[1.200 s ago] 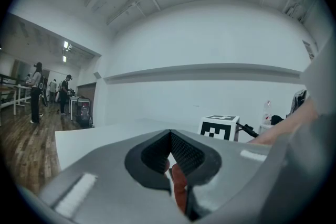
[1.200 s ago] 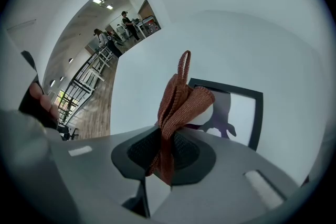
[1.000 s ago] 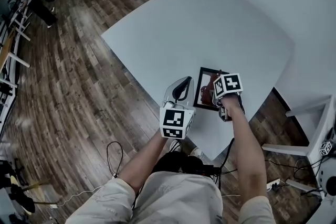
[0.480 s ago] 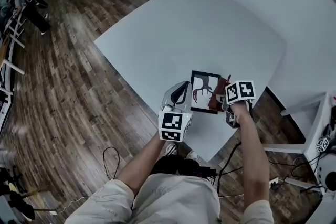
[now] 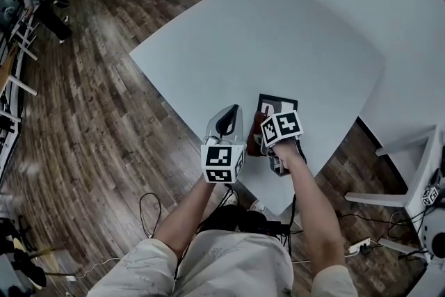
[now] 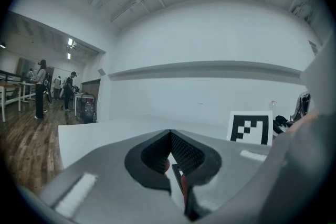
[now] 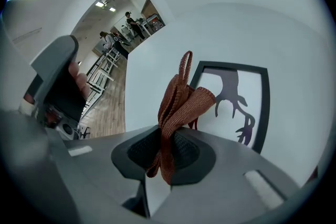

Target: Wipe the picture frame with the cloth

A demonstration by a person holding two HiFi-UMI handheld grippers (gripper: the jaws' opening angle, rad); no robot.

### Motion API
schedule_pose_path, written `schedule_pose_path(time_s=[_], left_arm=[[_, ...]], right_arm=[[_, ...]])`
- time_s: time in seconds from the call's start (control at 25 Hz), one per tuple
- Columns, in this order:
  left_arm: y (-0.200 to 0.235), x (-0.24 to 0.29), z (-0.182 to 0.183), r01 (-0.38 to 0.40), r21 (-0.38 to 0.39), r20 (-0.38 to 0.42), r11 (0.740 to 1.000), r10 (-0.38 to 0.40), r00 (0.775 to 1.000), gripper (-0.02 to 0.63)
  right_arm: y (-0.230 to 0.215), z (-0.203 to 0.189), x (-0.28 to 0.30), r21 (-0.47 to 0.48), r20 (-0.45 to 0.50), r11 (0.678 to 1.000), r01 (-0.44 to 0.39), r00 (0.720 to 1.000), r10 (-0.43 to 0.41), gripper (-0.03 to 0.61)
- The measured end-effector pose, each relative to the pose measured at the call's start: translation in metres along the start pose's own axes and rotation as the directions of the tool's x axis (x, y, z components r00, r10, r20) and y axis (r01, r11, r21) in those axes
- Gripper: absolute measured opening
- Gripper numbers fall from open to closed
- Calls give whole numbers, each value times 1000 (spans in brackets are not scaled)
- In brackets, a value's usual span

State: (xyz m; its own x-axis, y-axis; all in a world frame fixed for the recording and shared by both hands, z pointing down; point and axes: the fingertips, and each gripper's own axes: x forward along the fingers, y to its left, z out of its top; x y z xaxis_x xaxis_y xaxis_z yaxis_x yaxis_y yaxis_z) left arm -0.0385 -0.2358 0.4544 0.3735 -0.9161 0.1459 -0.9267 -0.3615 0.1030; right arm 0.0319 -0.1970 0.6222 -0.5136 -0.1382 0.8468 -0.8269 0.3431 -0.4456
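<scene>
Only the right gripper view shows the grasp plainly: your right gripper has its fingers clamped on a bunched rust-brown cloth, which stands up over the left edge of the black picture frame. In the head view that gripper's marker cube covers most of the frame, which lies flat near the white tabletop's near edge. Your left gripper hangs just left of it, fingers closed together on nothing.
</scene>
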Motion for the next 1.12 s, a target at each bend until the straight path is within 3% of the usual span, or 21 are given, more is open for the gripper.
schedule_pose_path(time_s=[0.28, 0.64, 0.92, 1.04, 1.12], left_arm=[[-6, 2, -5, 22, 1, -10, 1000, -22, 1000, 0], [-43, 19, -10, 98, 12, -21, 995, -98, 995, 0], [-44, 24, -11, 106, 20, -29, 994, -106, 994, 0], [-42, 24, -9, 102, 23, -24, 995, -101, 995, 0], [-41, 23, -6, 97, 15, -21, 995, -97, 995, 0]], right_arm=[[-23, -15, -8, 24, 14, 998, 58, 998, -59, 80], [-107, -47, -60, 159, 44, 975, 154, 986, -163, 80], [-119, -50, -65, 176, 45, 969, 170, 982, -181, 80], [-110, -41, -74, 167, 111, 975, 147, 980, -166, 80], [-97, -24, -91, 134, 237, 982, 133, 958, -162, 80]])
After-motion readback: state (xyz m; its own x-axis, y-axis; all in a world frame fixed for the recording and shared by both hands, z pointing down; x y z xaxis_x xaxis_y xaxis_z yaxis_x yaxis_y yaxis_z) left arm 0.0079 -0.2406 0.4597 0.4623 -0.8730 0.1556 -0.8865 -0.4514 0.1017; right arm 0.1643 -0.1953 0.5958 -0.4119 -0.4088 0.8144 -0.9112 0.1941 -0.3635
